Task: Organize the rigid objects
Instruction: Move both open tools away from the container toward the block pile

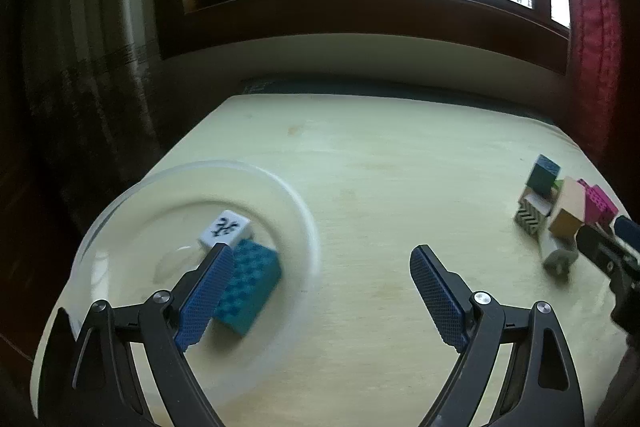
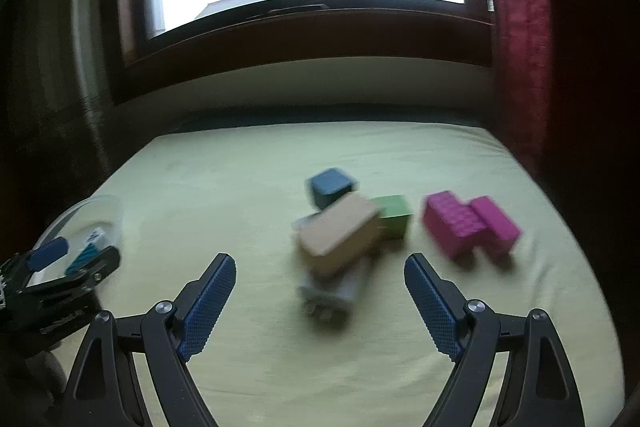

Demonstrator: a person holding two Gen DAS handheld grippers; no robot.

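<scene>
Teal brick [image 1: 248, 291] in bowl [image 1: 308, 219], pile [image 2: 340, 239] blurry, maybe blocks

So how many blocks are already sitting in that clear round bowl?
2: a white block with a black pattern at the far side of the clear round bowl, and a teal studded brick touching it, nearer the camera.

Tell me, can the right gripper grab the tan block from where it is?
Probably yes. The right gripper is open and the tan block lies just ahead between its fingers, on top of the pile, with nothing in front of it.
</scene>
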